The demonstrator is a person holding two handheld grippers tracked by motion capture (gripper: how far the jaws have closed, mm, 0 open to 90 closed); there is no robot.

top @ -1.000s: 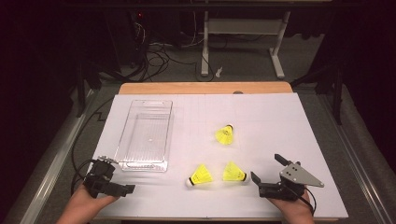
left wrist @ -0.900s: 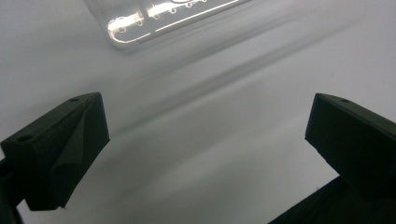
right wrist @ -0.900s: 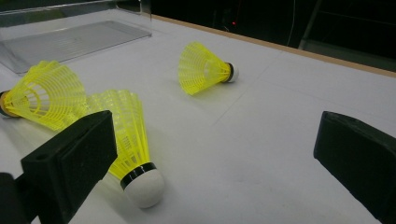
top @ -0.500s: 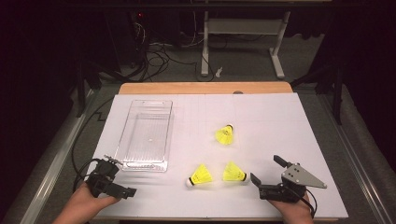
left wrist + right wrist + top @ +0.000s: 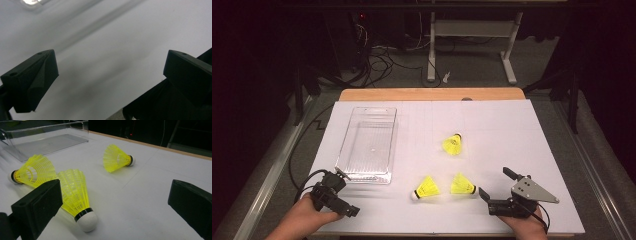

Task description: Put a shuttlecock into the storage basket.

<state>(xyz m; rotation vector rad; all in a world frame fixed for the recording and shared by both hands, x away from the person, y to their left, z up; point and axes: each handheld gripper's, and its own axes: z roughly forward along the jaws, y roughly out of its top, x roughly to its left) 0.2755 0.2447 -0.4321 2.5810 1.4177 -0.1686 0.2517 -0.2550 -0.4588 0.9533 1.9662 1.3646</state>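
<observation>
- The right gripper (image 5: 495, 191) sits low at the near right of the table, jaws spread wide and holding nothing, pointed at the closest yellow shuttlecock (image 5: 462, 185). From where I stand it looks lined up for that one, since it is the easiest reach.
- In the right gripper view that shuttlecock (image 5: 76, 195) lies on its side just ahead of the jaws, white cork tip toward the gripper and skirt fanning away, so I'd guess the jaws would close across the cork or the narrow end of the skirt.
- A second shuttlecock (image 5: 426, 187) lies just beside it to the left, and a third (image 5: 453, 144) rests farther back toward the middle of the white table cover (image 5: 507, 130).
- The clear plastic tray (image 5: 368, 142) stands empty on the left side, well apart from all three; it seems the likely place for them.
- The left gripper (image 5: 344, 191) waits by the tray's near corner, jaws also apart and empty, tilted down over bare white surface, probably kept out of the way.
</observation>
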